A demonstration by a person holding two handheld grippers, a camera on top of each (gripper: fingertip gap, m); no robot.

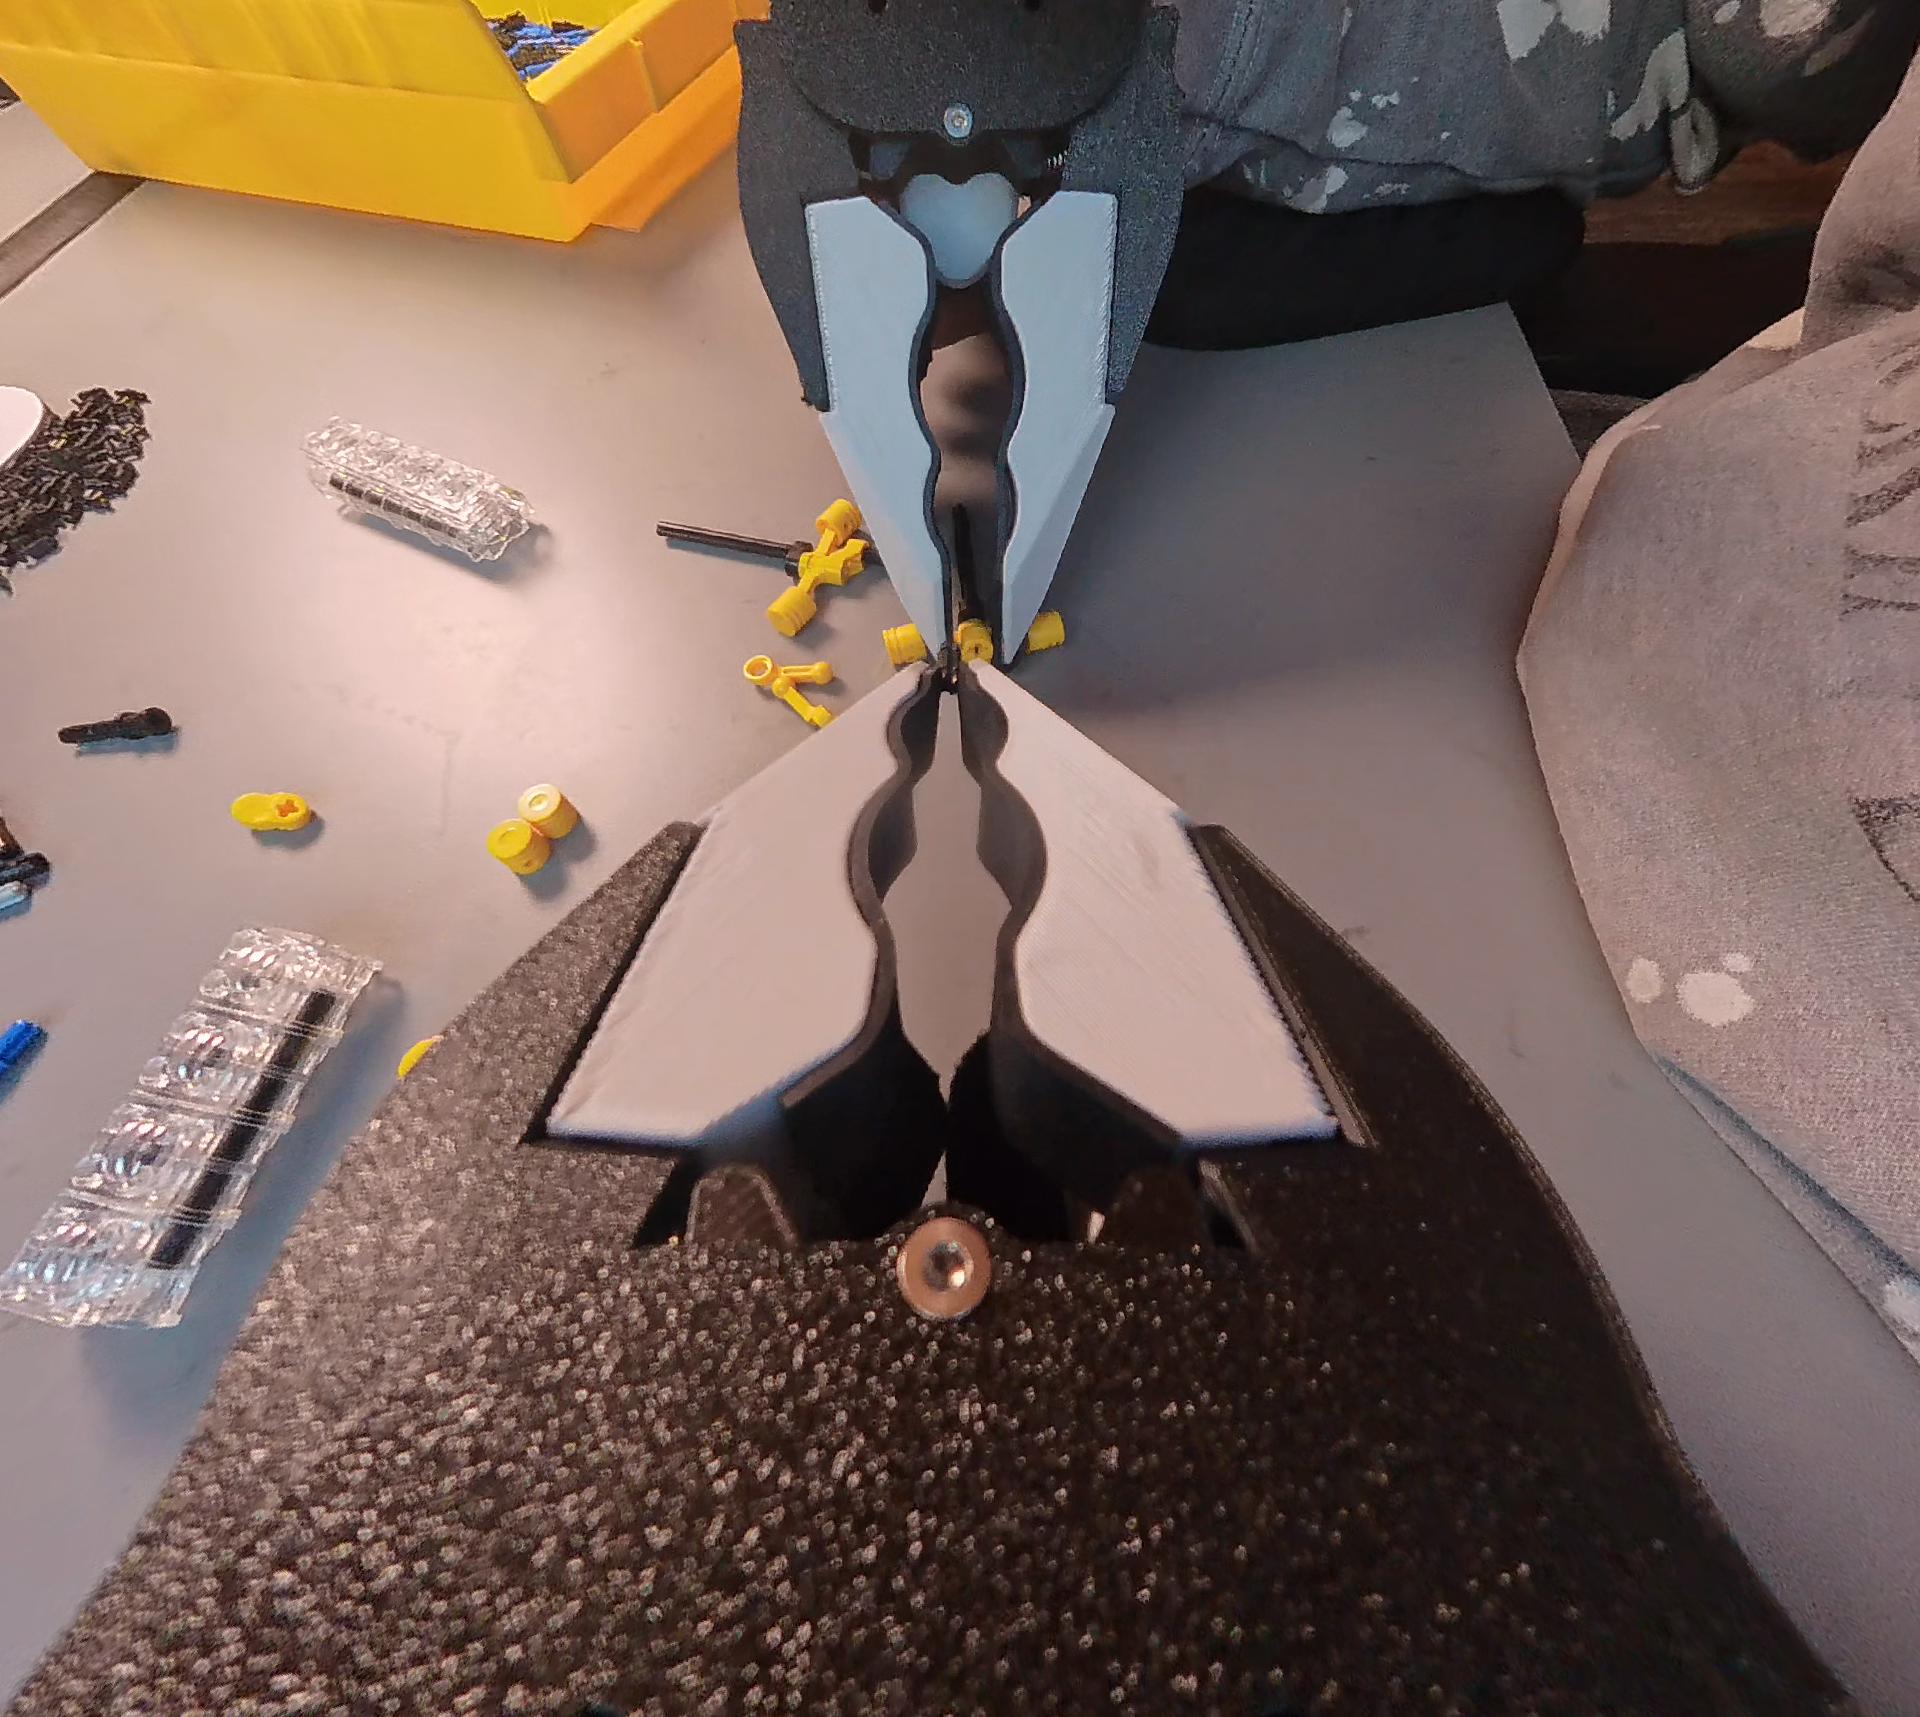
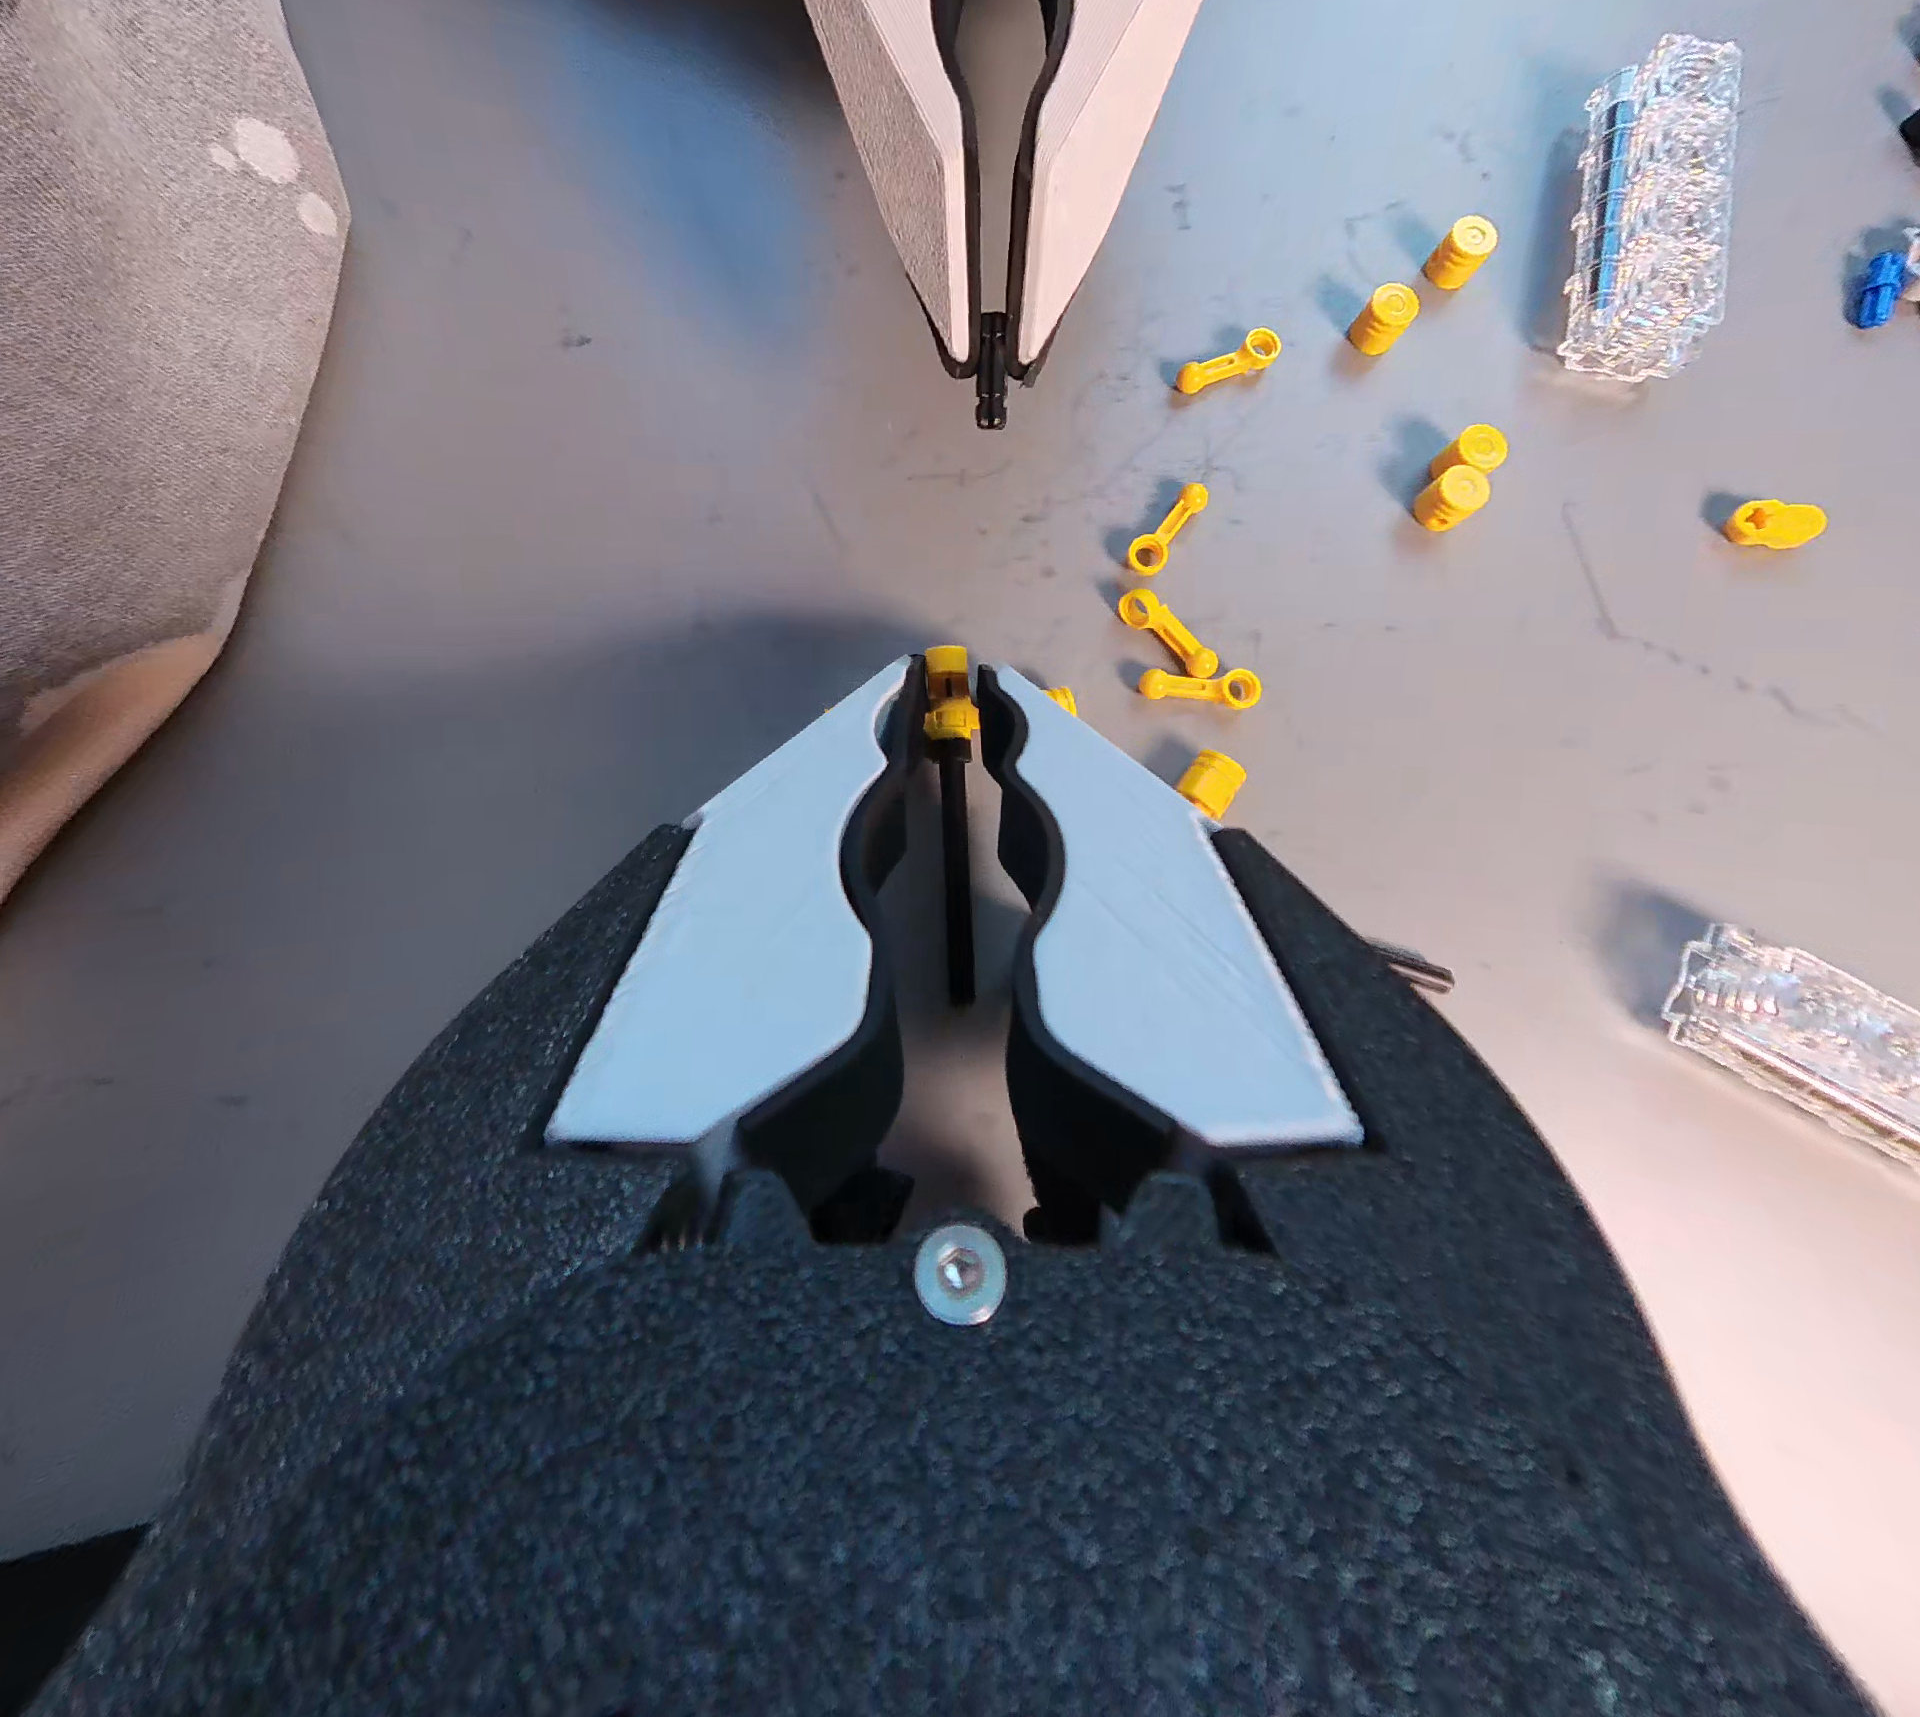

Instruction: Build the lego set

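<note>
Two grippers face tip to tip: the left gripper [image 2: 992, 374] pinches a small black pin [image 2: 992, 394], the right gripper [image 2: 948, 680] clamps a yellow-capped black axle [image 2: 956, 878] above the grey table [image 2: 623, 524].

Yellow bin [image 1: 312, 5] cropped; black pile [image 1: 62, 462] indistinct.

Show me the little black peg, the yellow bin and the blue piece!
black peg [image 2: 992, 379]: right wrist view, on the end poking out of the far gripper's tips.
yellow bin [image 1: 312, 98]: left wrist view, on its front wall.
blue piece [image 2: 1883, 303]: right wrist view, on its middle.
</note>
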